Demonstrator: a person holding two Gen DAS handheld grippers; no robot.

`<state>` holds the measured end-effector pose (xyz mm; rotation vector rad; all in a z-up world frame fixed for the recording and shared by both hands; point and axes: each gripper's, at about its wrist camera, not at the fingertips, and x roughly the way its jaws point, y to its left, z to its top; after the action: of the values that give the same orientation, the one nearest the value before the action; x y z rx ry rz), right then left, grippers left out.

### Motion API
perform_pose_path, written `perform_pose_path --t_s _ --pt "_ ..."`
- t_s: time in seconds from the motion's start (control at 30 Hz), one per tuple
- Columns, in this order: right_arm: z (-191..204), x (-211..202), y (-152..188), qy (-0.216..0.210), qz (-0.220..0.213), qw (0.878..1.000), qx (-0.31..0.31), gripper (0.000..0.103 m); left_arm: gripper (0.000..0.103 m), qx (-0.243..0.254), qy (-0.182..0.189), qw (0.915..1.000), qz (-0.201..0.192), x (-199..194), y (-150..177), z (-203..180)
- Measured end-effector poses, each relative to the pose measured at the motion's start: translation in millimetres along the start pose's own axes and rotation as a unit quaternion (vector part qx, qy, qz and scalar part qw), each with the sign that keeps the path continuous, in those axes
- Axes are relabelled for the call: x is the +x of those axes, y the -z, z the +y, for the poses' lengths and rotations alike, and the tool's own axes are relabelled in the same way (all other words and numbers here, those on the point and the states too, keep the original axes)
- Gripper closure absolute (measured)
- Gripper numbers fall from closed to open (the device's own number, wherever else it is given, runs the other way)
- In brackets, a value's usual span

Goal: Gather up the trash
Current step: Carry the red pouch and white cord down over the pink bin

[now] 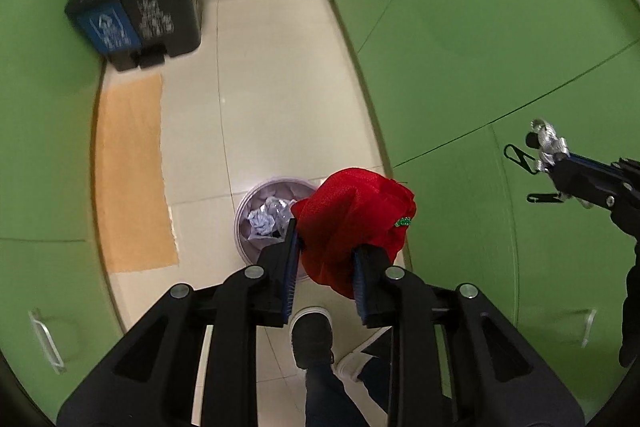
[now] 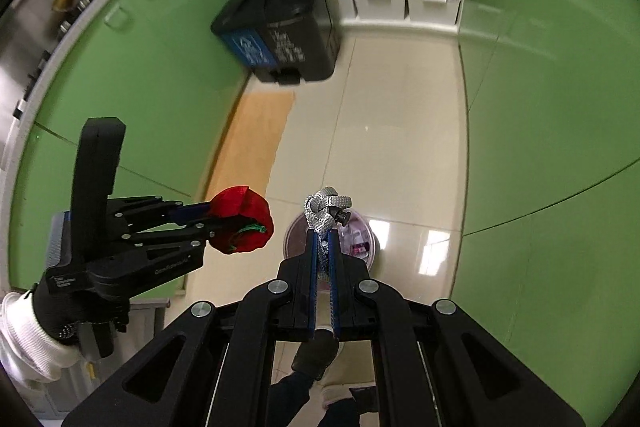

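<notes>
Left gripper (image 1: 326,259): jaws clamped on a bunched red mesh bag (image 1: 354,223), which fills the gap between the pads; lower centre of the left wrist view.
Right gripper (image 2: 323,247): jaws pressed together on a knotted silver cord (image 2: 324,213), the knot standing just past the fingertips; lower centre of the right wrist view.
Clips: black carabiners (image 1: 520,158) hang off the cord at the right edge of the left wrist view.
Small waste bin (image 1: 256,195): round, pale, on the tiled floor (image 1: 280,87) directly beyond both grippers; crumpled paper (image 1: 266,219) lies inside.
Large pedal bin (image 1: 156,7): dark, upper left, well apart from both grippers.
Done: both items are lifted and held above the small bin.
Left: neither item is in a bin yet; release over a bin appears to be the remaining step.
</notes>
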<state>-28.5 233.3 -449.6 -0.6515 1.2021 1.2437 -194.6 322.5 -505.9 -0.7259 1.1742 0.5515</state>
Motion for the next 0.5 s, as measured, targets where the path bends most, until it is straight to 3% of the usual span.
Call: perform_pose_path --t_s 0.1,0.13,0.17,0.2,0.3,0.37,0.5 --pt "0.1 26.9 3.8 -0.004 0.012 1.000 -0.001 0.098 0.074 -0.011 -0.003 0.9999 0.007 24.7 3.2 13.2" --pt "0.6 30.3 5.4 -0.004 0.015 1.000 -0.002 0.098 0.058 -0.016 -0.007 0.9998 0.008 29.8 3.6 18.0" --pt "1.7 36.4 5.7 -0.006 0.018 1.000 -0.002 0.098 0.028 -0.024 -0.006 0.9997 0.007 32.3 3.8 22.9" --pt "3.2 41.3 5.7 -0.007 0.021 1.000 -0.004 0.098 0.019 -0.032 -0.002 0.9995 0.001 32.1 4.1 27.4" --pt "10.6 54.7 3.5 -0.012 0.031 0.999 -0.012 0.098 0.015 -0.033 -0.013 0.9994 -0.002 29.7 1.8 36.3" --pt "16.1 62.2 1.9 -0.015 0.036 0.999 -0.017 0.098 0.005 -0.038 -0.015 0.9992 0.001 28.6 -0.2 43.3" --pt "25.1 73.9 -1.6 -0.022 0.043 0.999 -0.023 0.098 0.003 -0.056 -0.015 0.9983 0.000 16.4 -0.6 59.2"
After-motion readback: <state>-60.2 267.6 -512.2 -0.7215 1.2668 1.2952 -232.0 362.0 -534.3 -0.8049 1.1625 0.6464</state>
